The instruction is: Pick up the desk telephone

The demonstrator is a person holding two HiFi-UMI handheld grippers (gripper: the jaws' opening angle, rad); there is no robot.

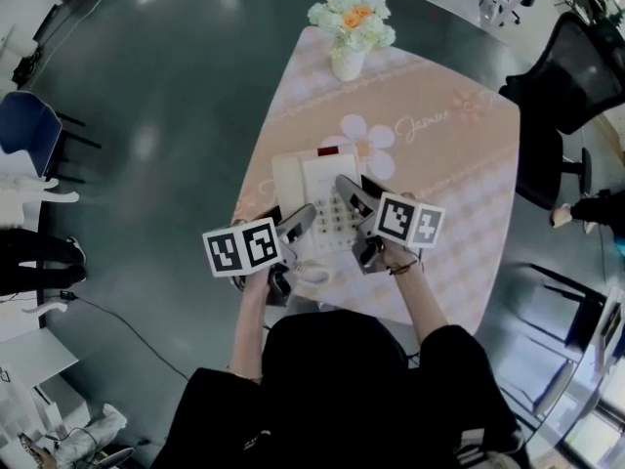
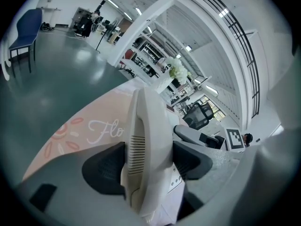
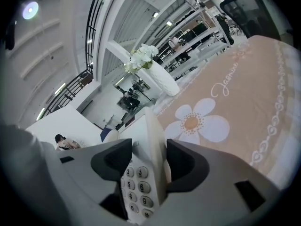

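A white desk telephone (image 1: 314, 182) lies on the peach flowered tablecloth (image 1: 439, 164), handset along its left side. My left gripper (image 1: 301, 219) is at the phone's left near corner. In the left gripper view it (image 2: 148, 160) is shut on the handset side of the telephone (image 2: 145, 121), with both dark pads pressed against it. My right gripper (image 1: 350, 190) is on the phone's right side. In the right gripper view it (image 3: 146, 161) is shut on the telephone's (image 3: 151, 126) right edge beside the keypad (image 3: 135, 188). Whether the phone is off the cloth I cannot tell.
A white vase of flowers (image 1: 350, 29) stands at the table's far end beyond the phone. A white cord (image 1: 312, 275) lies near the table's front edge. Black office chairs (image 1: 576, 62) stand at the right and a blue chair (image 1: 29, 130) at the left on the dark floor.
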